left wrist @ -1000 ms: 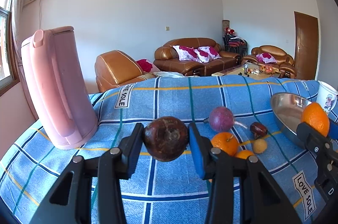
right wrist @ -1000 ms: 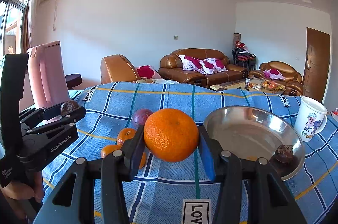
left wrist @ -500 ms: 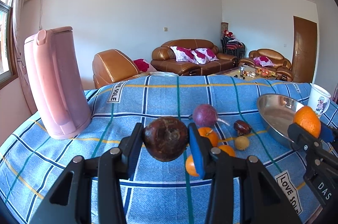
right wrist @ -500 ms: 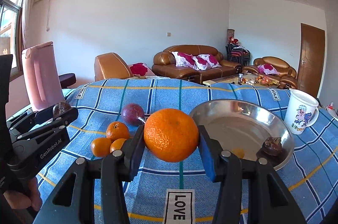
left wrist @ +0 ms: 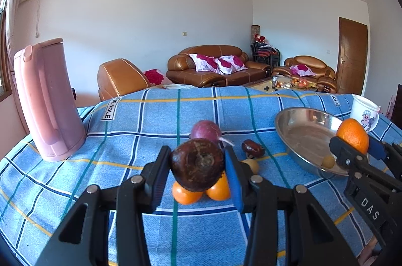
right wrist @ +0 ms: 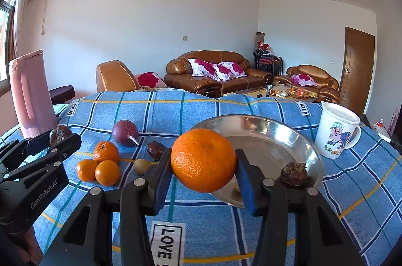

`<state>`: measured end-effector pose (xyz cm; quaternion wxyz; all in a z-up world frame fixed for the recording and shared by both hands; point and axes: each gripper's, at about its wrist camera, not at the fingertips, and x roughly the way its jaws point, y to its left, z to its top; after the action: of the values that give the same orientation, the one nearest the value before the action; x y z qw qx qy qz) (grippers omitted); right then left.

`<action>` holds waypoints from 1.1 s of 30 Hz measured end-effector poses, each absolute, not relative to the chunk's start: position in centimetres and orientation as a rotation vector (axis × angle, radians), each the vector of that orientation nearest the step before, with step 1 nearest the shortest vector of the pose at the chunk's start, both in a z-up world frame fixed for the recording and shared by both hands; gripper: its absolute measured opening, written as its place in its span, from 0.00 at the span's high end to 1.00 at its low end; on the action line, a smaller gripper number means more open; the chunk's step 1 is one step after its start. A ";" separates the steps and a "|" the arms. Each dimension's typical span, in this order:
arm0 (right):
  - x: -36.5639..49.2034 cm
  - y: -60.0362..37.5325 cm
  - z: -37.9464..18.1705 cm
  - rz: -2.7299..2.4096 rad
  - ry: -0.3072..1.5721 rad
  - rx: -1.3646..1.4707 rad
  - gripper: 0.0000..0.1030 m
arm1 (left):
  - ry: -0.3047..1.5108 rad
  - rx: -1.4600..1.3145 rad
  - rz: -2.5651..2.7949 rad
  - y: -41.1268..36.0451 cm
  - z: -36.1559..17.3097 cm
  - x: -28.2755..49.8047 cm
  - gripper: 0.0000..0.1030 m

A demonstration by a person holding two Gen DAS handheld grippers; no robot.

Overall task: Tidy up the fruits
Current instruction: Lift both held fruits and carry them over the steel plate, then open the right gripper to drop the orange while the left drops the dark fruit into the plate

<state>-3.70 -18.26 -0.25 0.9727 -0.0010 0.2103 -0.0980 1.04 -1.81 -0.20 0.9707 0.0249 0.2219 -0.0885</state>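
- The left gripper (left wrist: 197,165) was clamped on one dark brown, wrinkled fruit (left wrist: 197,164), jaws closed against both its sides, held above the blue checked tablecloth (left wrist: 140,120).
- The right gripper (right wrist: 203,164) gripped one large orange (right wrist: 203,163) the same way, raised at the near left rim of the single steel bowl (right wrist: 301,140).
- Inside the bowl lay one dark shrivelled fruit (right wrist: 294,172); a small yellow fruit (left wrist: 328,161) also showed there in the left view.
- Left of the bowl on the cloth sat three small oranges (right wrist: 99,164) in a touching cluster, one purple fruit (right wrist: 124,133), one dark date-like fruit (right wrist: 155,150) and one small tan fruit (right wrist: 141,166).
- One white cartoon mug (right wrist: 335,131) stood just right of the bowl; one pink jug (left wrist: 47,100) stood far left.
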 end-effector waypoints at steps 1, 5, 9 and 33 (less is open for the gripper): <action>-3.7 -18.7 -0.2 -0.206 0.426 0.001 0.51 | 0.448 0.050 -0.183 -2.1 -0.2 1.0 0.57; -3.7 -20.6 -0.4 -0.236 0.432 0.013 0.51 | 0.451 0.054 -0.202 -3.6 -0.1 1.0 0.57; -3.6 -22.3 -0.5 -0.263 0.439 0.021 0.51 | 0.454 0.055 -0.223 -5.2 -0.1 0.8 0.57; -1.3 -30.4 -0.4 -0.410 0.448 -0.010 0.51 | 0.492 0.072 -0.360 -16.1 -0.2 2.1 0.57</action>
<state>-1.27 -30.45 -0.44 0.9543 -0.0049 0.2204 -0.2017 2.13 -16.09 -0.22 0.9532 0.0354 0.2423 -0.1773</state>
